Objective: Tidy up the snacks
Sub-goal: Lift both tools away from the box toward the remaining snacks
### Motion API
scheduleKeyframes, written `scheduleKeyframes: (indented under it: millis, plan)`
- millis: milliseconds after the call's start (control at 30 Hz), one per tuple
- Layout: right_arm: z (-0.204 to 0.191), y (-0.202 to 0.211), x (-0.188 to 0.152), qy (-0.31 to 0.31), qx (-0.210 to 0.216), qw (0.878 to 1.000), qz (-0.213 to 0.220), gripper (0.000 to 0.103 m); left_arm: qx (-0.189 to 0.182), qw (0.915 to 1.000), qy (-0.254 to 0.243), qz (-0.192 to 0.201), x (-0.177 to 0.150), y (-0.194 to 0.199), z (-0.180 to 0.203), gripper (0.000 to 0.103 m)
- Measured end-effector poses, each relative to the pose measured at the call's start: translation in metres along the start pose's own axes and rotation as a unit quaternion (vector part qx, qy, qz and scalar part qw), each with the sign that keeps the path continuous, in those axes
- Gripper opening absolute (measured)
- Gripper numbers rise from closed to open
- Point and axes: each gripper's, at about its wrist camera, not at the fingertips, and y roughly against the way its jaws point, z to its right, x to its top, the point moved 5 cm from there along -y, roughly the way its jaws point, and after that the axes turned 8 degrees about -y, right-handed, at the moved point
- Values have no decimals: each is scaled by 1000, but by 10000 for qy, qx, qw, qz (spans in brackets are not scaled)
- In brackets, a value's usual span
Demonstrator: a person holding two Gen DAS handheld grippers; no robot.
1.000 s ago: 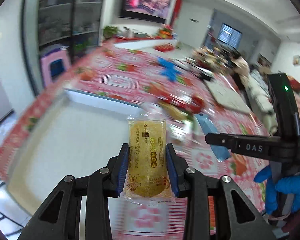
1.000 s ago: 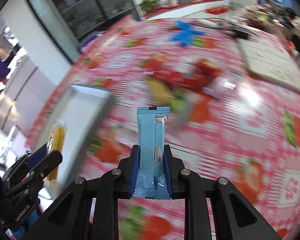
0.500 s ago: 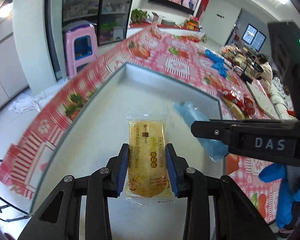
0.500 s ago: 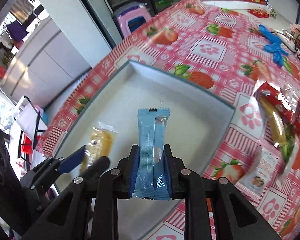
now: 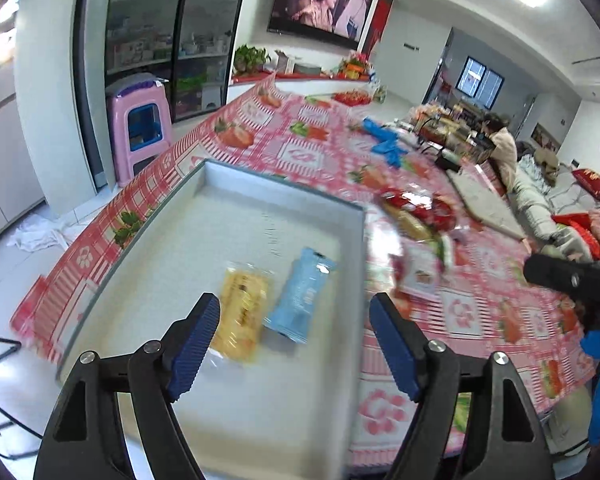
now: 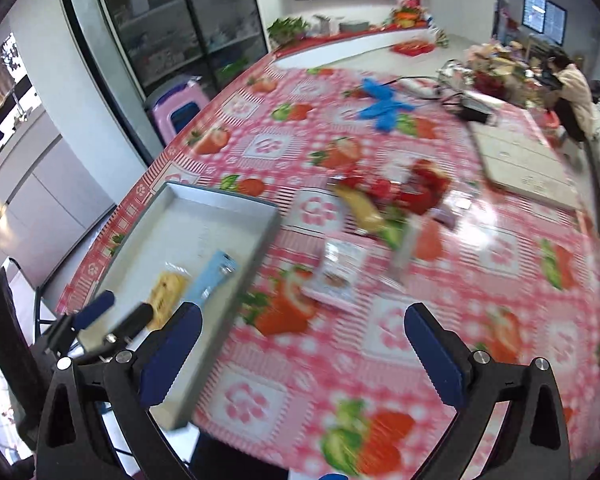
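A shallow grey tray lies on the strawberry tablecloth; it also shows in the right wrist view. A yellow snack packet and a light blue snack packet lie side by side in it, also in the right wrist view as the yellow packet and the blue packet. My left gripper is open and empty above the tray's near end. My right gripper is open and empty over the tablecloth, right of the tray. A pile of loose snacks lies mid-table.
A white-pink packet lies between tray and pile. Blue gloves and a grey board lie farther back. A pink stool stands beside the table's left edge. The left gripper shows at the right wrist view's lower left.
Both grippers have opened and let go of their packets, which now lie in the tray. Both grippers have pulled back, the right one moving right over the tablecloth.
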Motion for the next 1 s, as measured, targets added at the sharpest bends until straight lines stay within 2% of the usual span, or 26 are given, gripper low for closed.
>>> scheduleKeyframes:
  millis: [300,400,533,700,867,1000]
  plan:
    - [39,82,-38,73,230,9984,519,102,-197,9995,-69,255,-4,73,57,82]
    - [58,99,-40,-160,363,9967,705,102,-75,9993,-243,259,-3,85,68,83]
    - [86,103,-43,-628,503,9940,736,102,71,9990,-390,215,-5,93,77,83]
    - [121,93,-44,-1165,497,9906,510,102,122,9978,-652,22,-2,90,92,83]
    - [139,92,-31,-1299,479,9890,524,102,93,9958,-904,75,29,100,102,83]
    - [146,80,-15,-1376,501,9881,476,102,163,9939,-1073,177,52,94,112,87]
